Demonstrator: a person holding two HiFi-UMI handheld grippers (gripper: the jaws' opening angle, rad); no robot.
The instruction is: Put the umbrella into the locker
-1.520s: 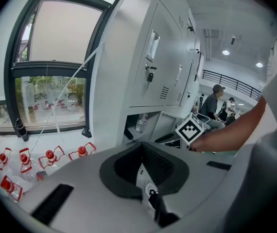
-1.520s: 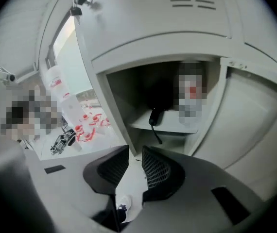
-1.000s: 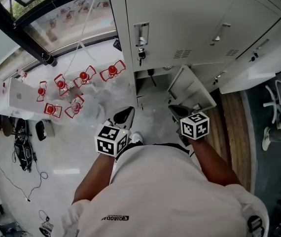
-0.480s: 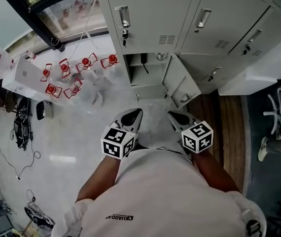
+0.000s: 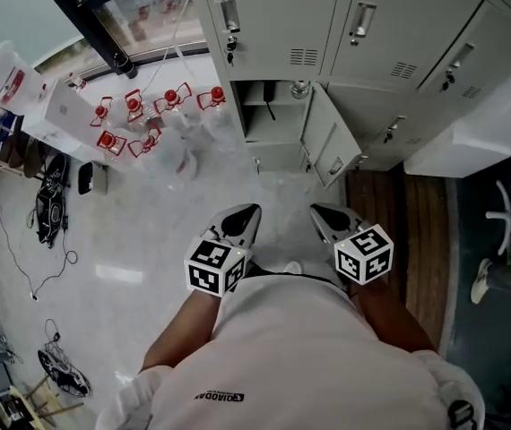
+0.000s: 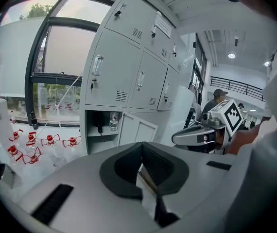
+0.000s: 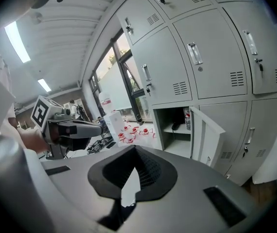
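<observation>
Two grippers sit at lower centre, the left gripper (image 5: 243,219) and the right gripper (image 5: 325,217), each bearing one marker cube (image 5: 215,267). Three closed locker doors (image 5: 273,16) line the top edge; one open locker (image 5: 278,131) below holds one bottle (image 5: 301,89) and one dark item (image 5: 268,107). At least six red-topped objects (image 5: 133,101) lie at upper left; one white chair (image 5: 487,276) stands at right.

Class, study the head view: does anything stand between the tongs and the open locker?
Nothing visible does. Bare floor lies between the left tongs, the right tongs and the open locker; its door is swung aside to the right.
</observation>
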